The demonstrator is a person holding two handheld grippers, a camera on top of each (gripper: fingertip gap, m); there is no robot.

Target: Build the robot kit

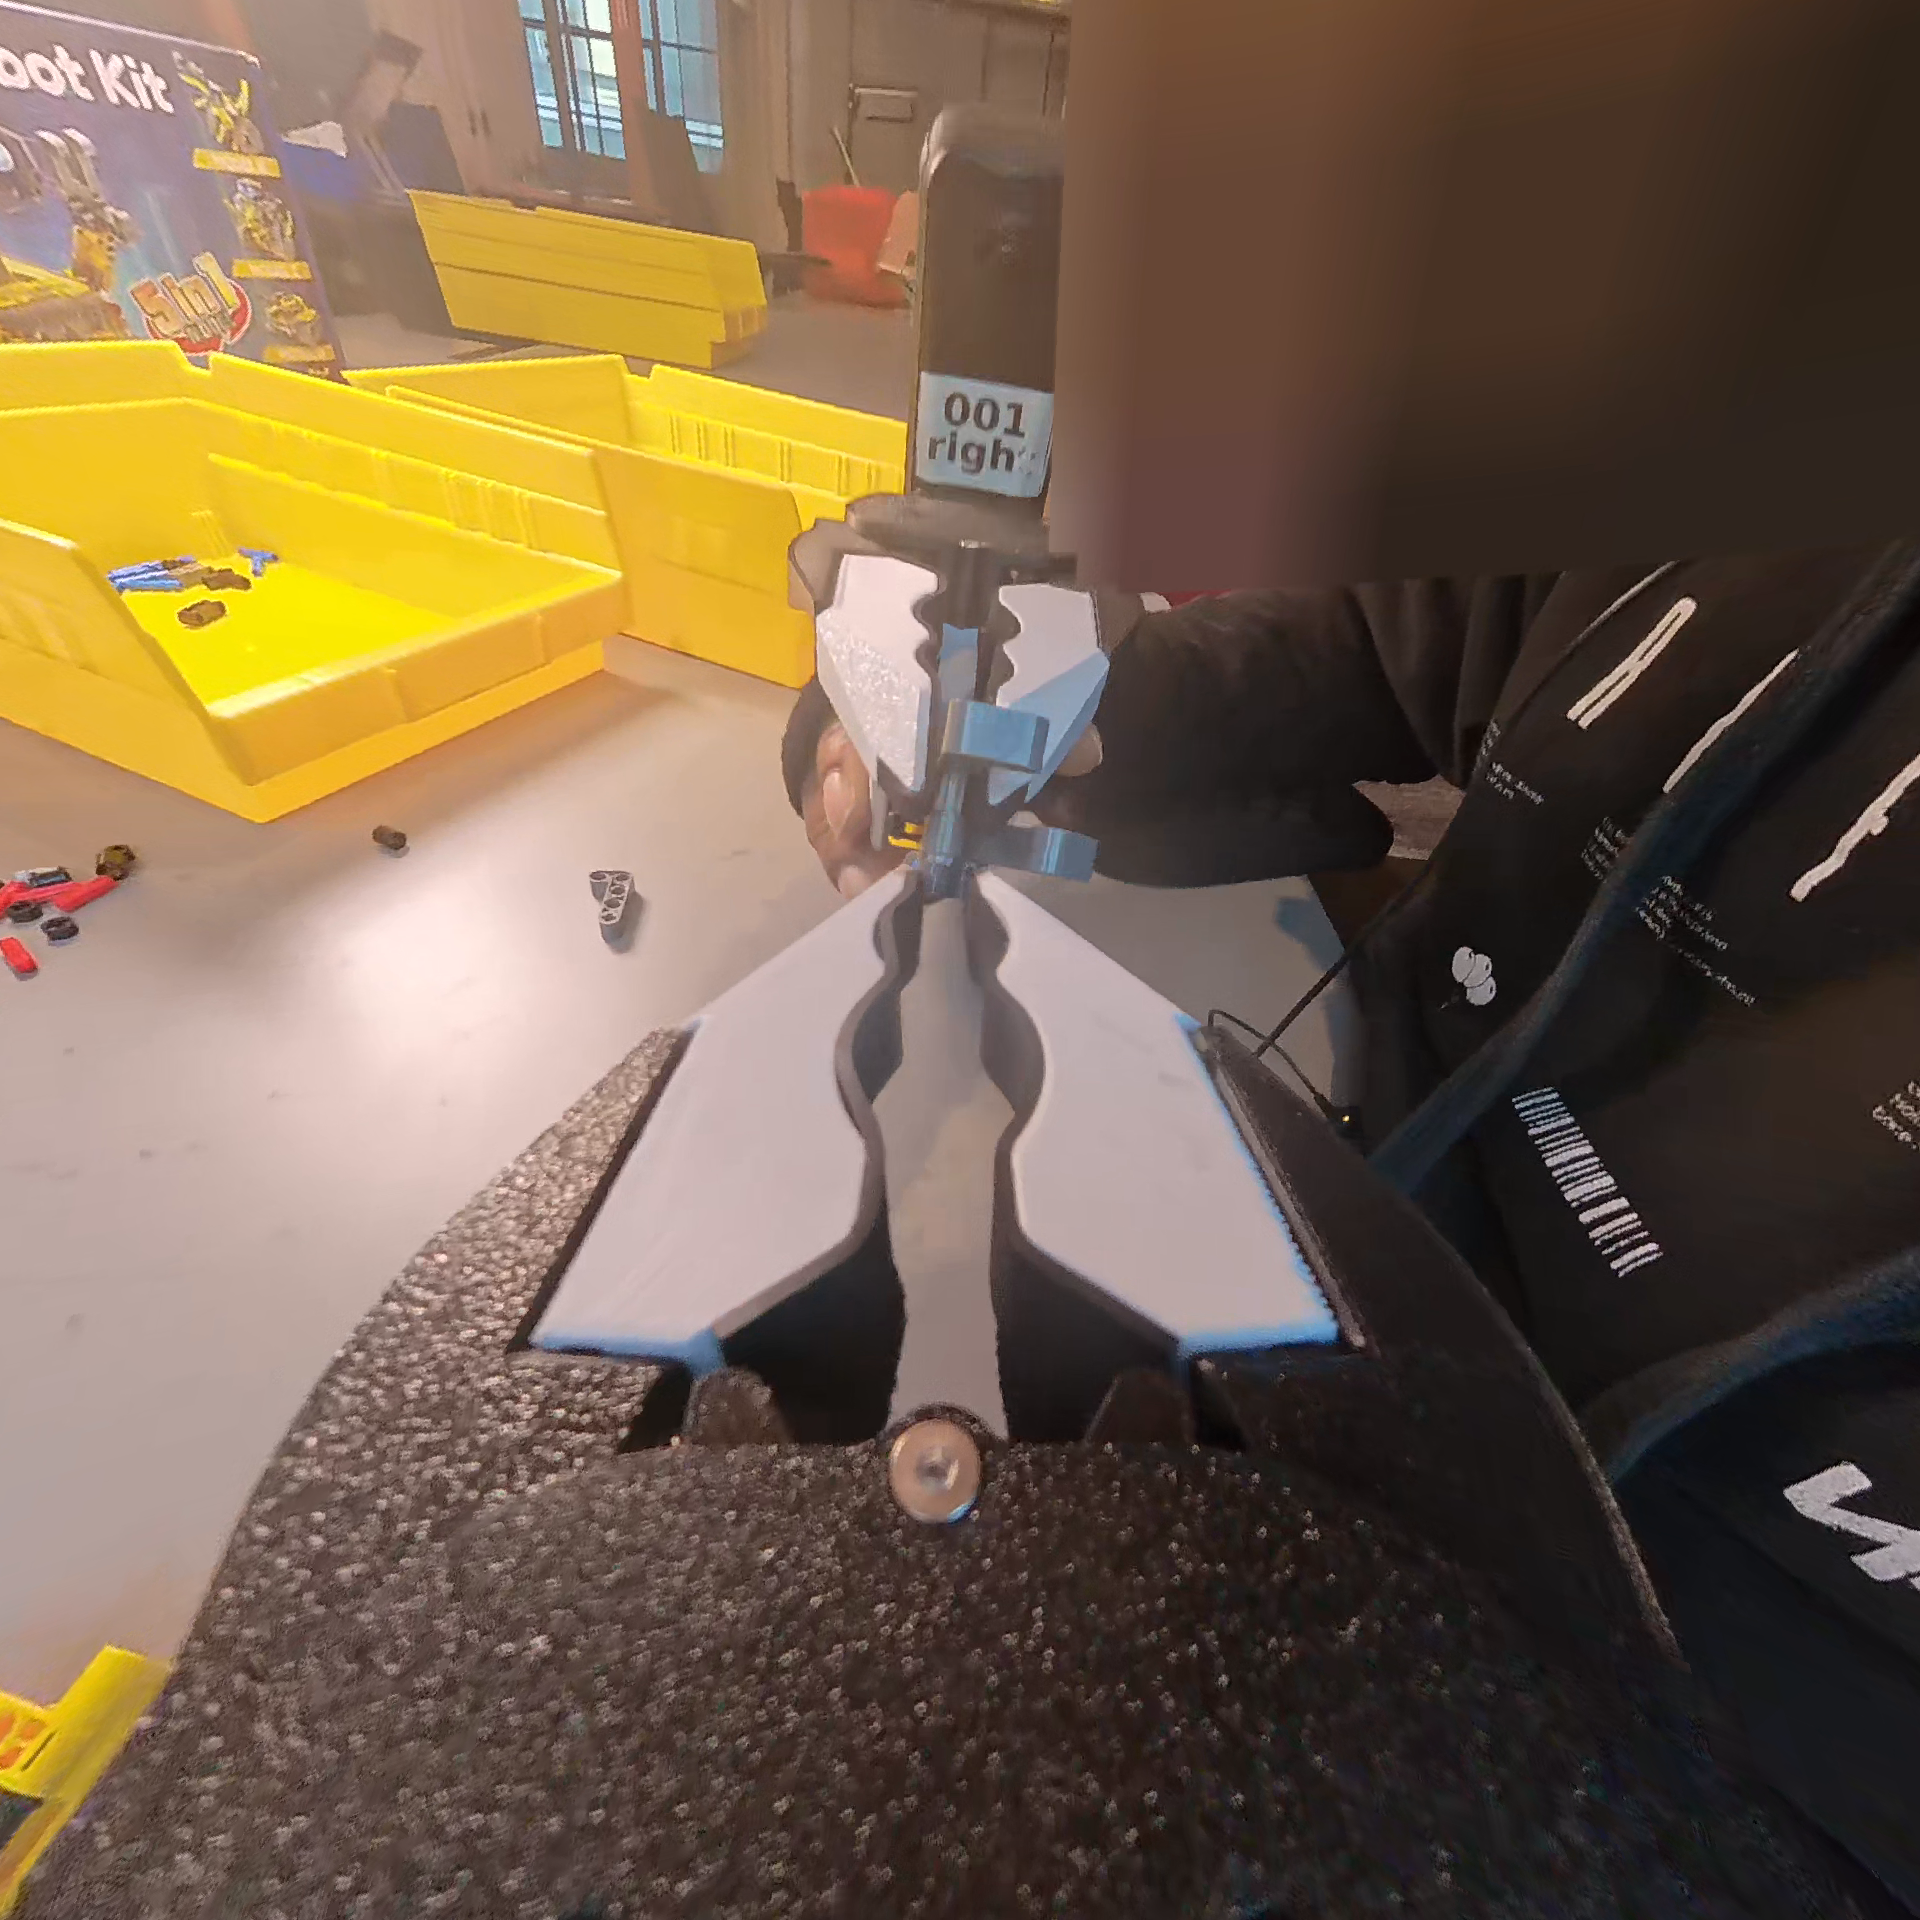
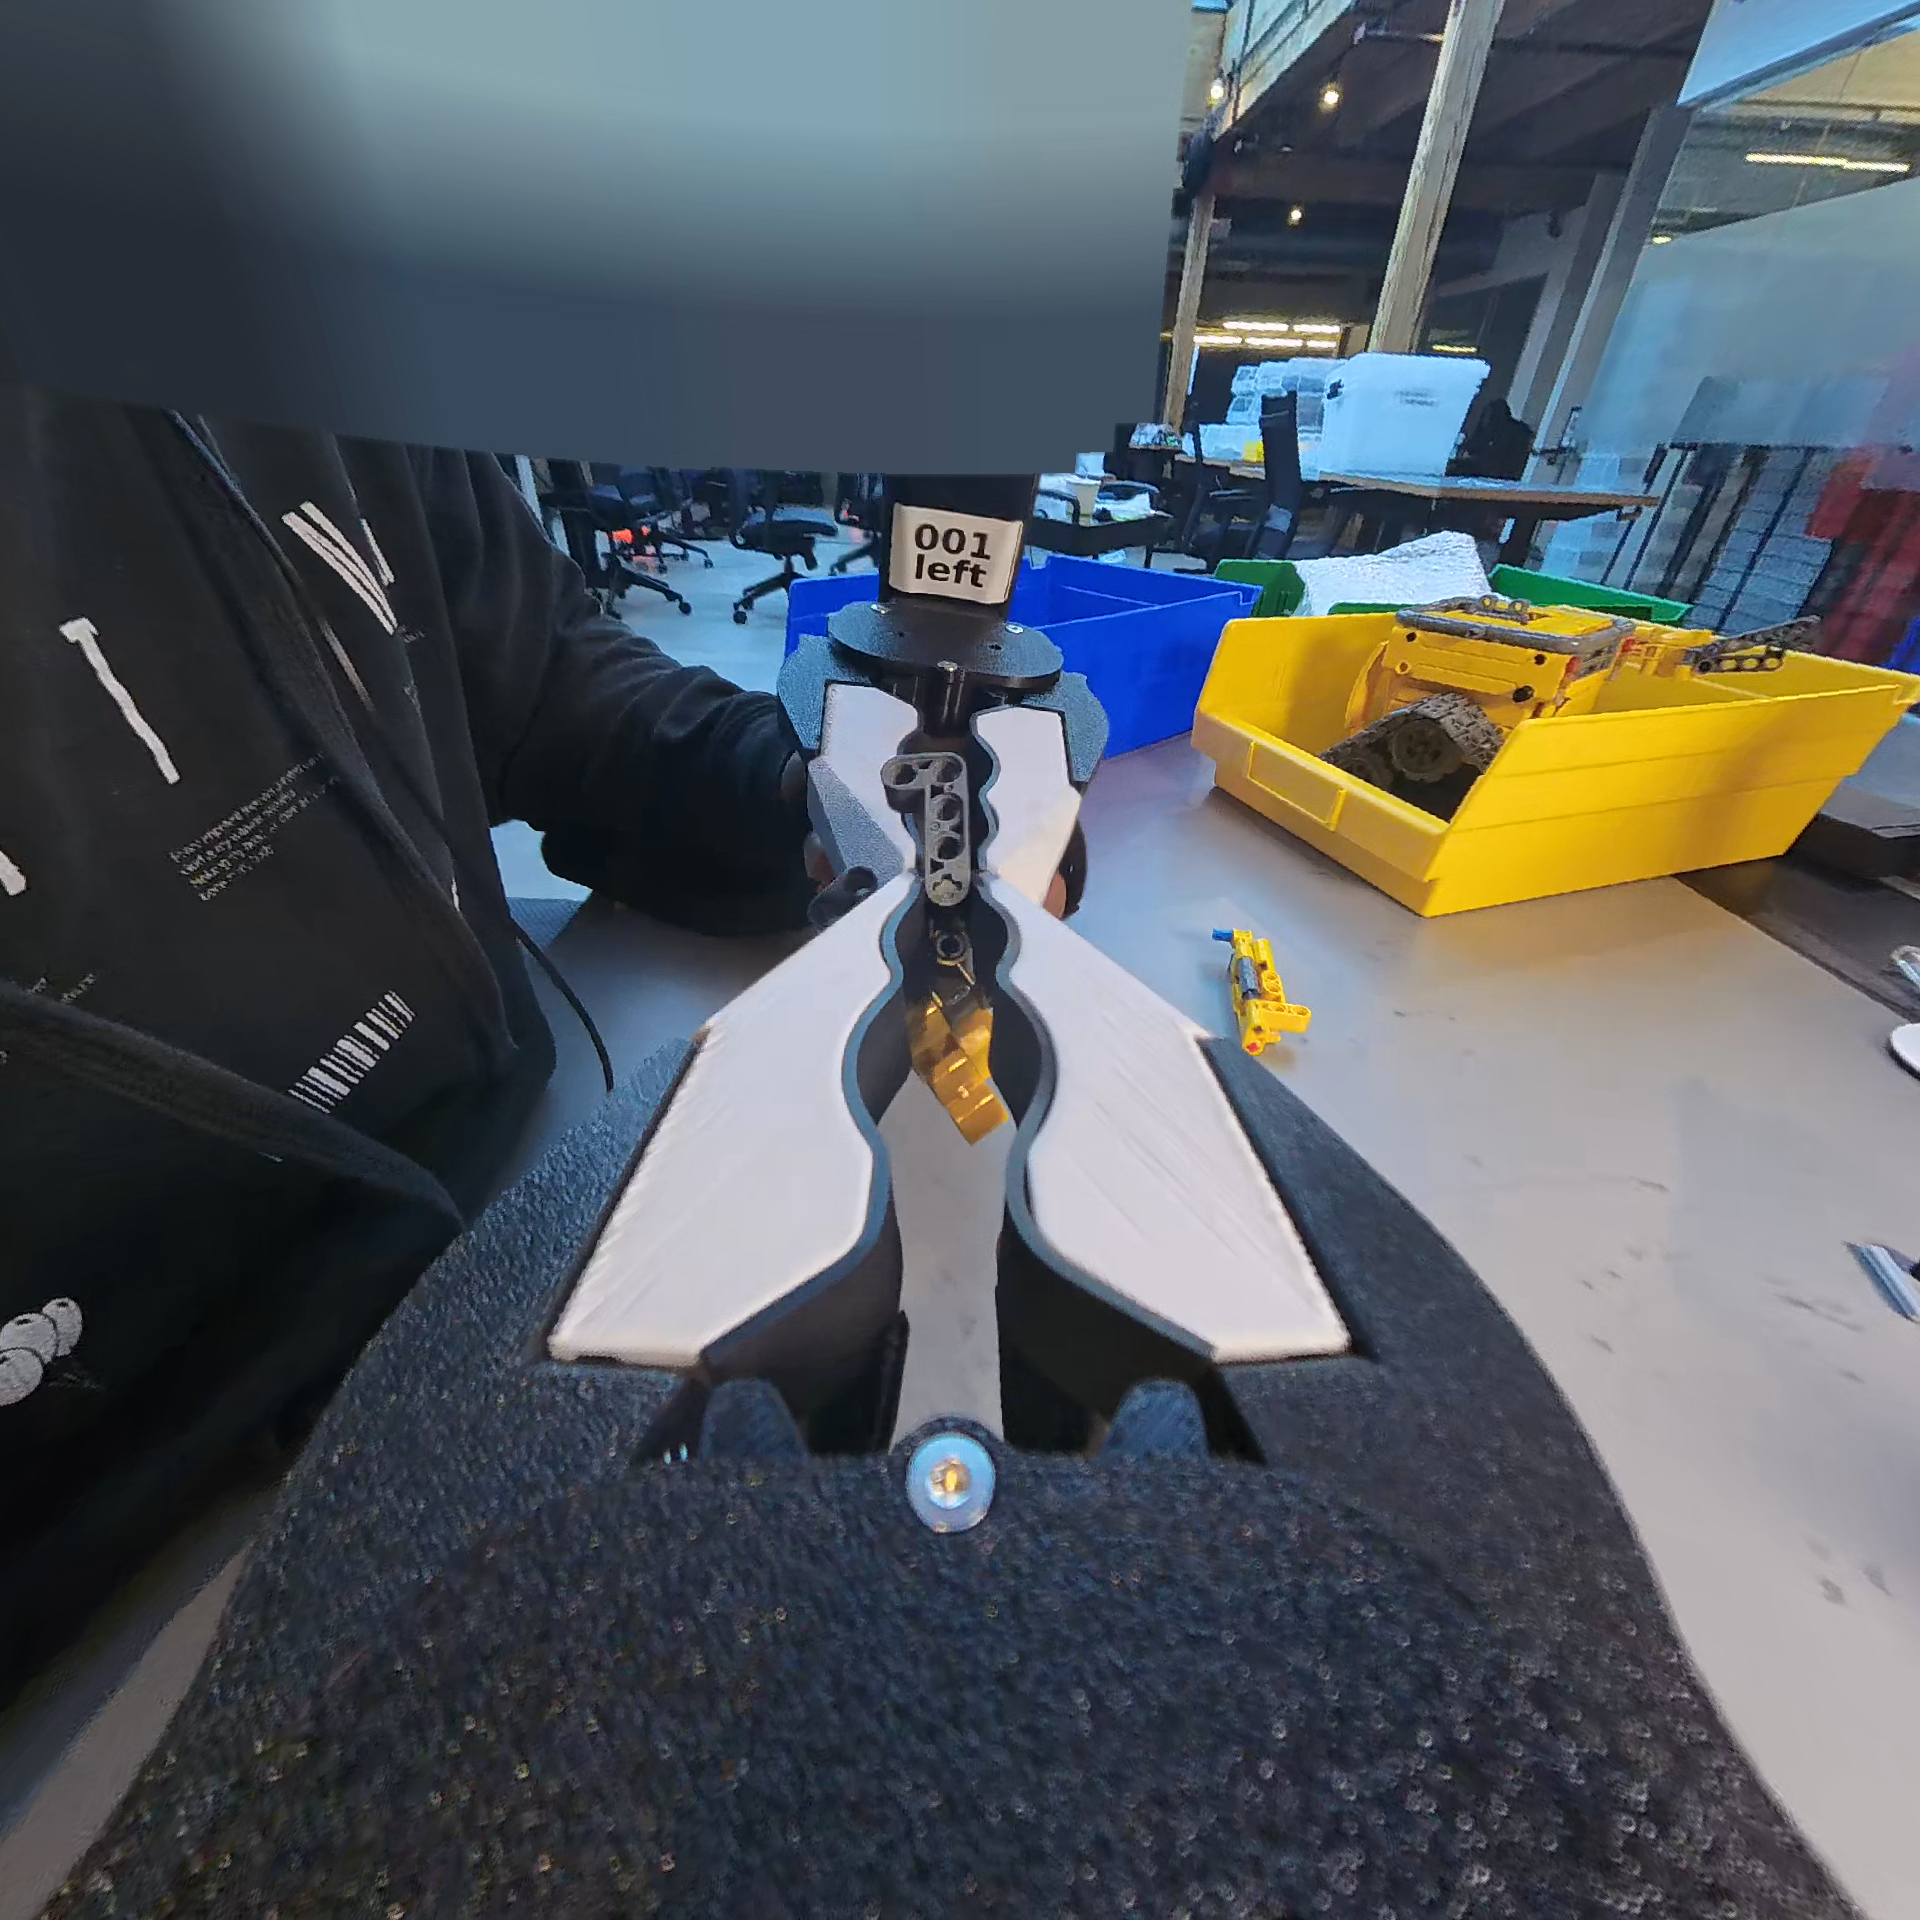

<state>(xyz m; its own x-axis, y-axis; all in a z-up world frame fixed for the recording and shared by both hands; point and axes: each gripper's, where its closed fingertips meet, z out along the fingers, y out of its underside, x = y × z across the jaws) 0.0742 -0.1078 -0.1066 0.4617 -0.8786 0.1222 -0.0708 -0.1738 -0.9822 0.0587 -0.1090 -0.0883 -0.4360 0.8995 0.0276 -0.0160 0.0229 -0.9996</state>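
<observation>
Both grippers meet tip to tip above a grey table (image 1: pixel 312 1039). My left gripper (image 1: pixel 940 883) is shut on the end of a small brick assembly (image 1: pixel 971 790), which looks blue-grey here. My right gripper (image 2: pixel 945 896) is shut on the same assembly: a grey beam with holes (image 2: pixel 940 821) sticks out past its tips, and a yellow part (image 2: pixel 956 1070) sits between its fingers. The right gripper (image 1: pixel 956 727) shows opposite in the left wrist view, and the left gripper (image 2: pixel 940 790) shows opposite in the right wrist view. A person in a black hoodie (image 1: pixel 1558 935) holds both.
Yellow bins (image 1: pixel 312 675) with small parts stand at the left, with a toy kit box (image 1: pixel 125 177) behind. A loose grey beam (image 1: pixel 615 899) and red parts (image 1: pixel 52 904) lie on the table. A yellow bin (image 2: pixel 1558 831) holds a tracked model (image 2: pixel 1475 686); a blue bin (image 2: pixel 1143 634) and a small yellow piece (image 2: pixel 1262 992) are near. Only a small space, under 4 cm, lies between the two pairs of fingers.
</observation>
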